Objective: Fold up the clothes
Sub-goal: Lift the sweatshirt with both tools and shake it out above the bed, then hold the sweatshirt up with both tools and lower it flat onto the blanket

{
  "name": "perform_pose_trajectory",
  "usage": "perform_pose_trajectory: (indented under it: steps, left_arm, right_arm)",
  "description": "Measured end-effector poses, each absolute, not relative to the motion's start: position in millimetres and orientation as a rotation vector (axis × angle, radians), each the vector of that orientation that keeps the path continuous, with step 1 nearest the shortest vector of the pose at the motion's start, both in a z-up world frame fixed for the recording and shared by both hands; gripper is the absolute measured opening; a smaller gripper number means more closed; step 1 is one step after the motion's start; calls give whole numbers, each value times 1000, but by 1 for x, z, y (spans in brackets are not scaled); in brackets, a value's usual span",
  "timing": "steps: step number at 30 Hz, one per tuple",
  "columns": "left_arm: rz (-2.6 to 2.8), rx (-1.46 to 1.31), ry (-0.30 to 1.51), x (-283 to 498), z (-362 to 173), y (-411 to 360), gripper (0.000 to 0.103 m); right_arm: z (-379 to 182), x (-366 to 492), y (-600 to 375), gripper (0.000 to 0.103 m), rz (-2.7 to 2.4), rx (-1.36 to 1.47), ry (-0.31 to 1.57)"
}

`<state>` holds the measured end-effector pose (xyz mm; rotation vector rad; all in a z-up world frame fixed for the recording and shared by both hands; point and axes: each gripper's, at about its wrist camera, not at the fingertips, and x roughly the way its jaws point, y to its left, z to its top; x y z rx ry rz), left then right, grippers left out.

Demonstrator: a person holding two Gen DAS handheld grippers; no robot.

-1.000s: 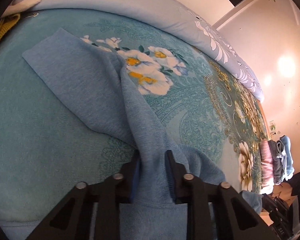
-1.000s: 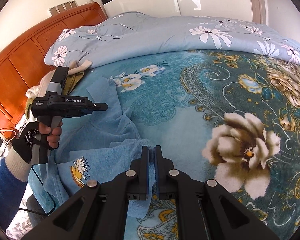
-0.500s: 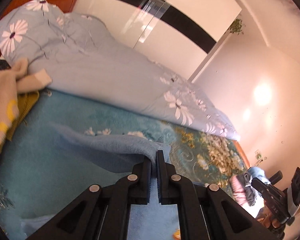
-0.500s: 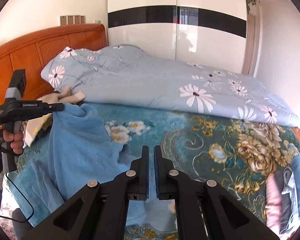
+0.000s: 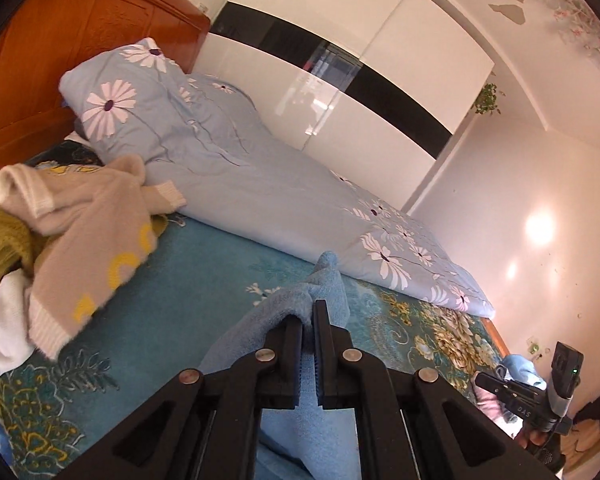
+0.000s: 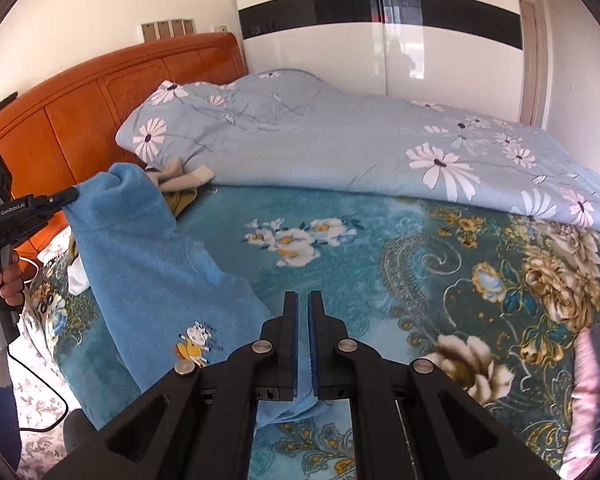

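Left wrist view: the left hand-held gripper (image 5: 308, 320) reaches in from 6 o'clock, its two black fingers clamped together on a bunched fold of a light blue sweatshirt (image 5: 300, 300). The cloth rises above the fingertips and hangs down between and below them, lifted off a bed (image 5: 204, 264) covered in a teal floral blanket. At 9 o'clock a pile of clothes (image 5: 72, 236) lies on the bed, topped by a beige knit with yellow marks. A pale blue quilt (image 5: 260, 176) printed with white daisies runs from 10 o'clock to 3 o'clock, against an orange wooden headboard (image 5: 72, 52). At 4 o'clock the right hand-held gripper (image 5: 496, 384) shows small and dark, held by a hand.

Right wrist view: the right hand-held gripper (image 6: 303, 320) enters from 6 o'clock, its fingers close together with a thin gap; the lower edge of the blue sweatshirt (image 6: 152, 264) passes behind them, but whether they pinch it cannot be told. The sweatshirt hangs stretched from 9 o'clock down to 6 o'clock, a small cartoon print facing up. At 9 o'clock the left hand-held gripper (image 6: 70, 196) grips its raised upper end, held by a gloved hand (image 6: 4, 284). The daisy quilt (image 6: 340, 148) lies across 12 o'clock. At 4 o'clock folded pink and grey clothes (image 6: 592, 376) sit on the bed.
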<state>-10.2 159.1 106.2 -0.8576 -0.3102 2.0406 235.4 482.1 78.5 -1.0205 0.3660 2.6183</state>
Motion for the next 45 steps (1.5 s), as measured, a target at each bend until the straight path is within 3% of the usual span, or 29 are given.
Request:
perform_pose_trajectory:
  steps: [9, 13, 14, 27, 28, 29, 30, 36, 45]
  left_arm:
    - [2160, -1013, -337, 2, 21, 81, 5]
    - [2143, -1076, -388, -3, -4, 68, 5]
    - [2137, -1086, -399, -6, -7, 67, 5]
    - [2107, -1109, -401, -23, -14, 73, 5]
    - [2108, -1108, -402, -23, -13, 73, 5]
    - [2108, -1108, -404, -23, -12, 73, 5]
    - [2109, -1106, -404, -21, -11, 73, 5]
    - [2109, -1046, -405, -9, 17, 75, 5]
    - [2068, -787, -343, 29, 128, 109, 5]
  right_arm:
    - [-5, 180, 463, 7, 2683, -1318, 503]
    - [-36, 148, 453, 37, 2682, -1448, 475]
    - [-42, 140, 451, 39, 2685, -1471, 472]
    - [-89, 59, 445, 41, 2670, -1653, 573]
    - [-88, 60, 445, 32, 2670, -1640, 596]
    - [-87, 61, 446, 13, 2672, -1632, 622]
    - [-85, 63, 446, 7, 2678, -1624, 639]
    - [-41, 92, 441, 2, 2744, -1469, 610]
    - [126, 165, 469, 1, 2822, -874, 445]
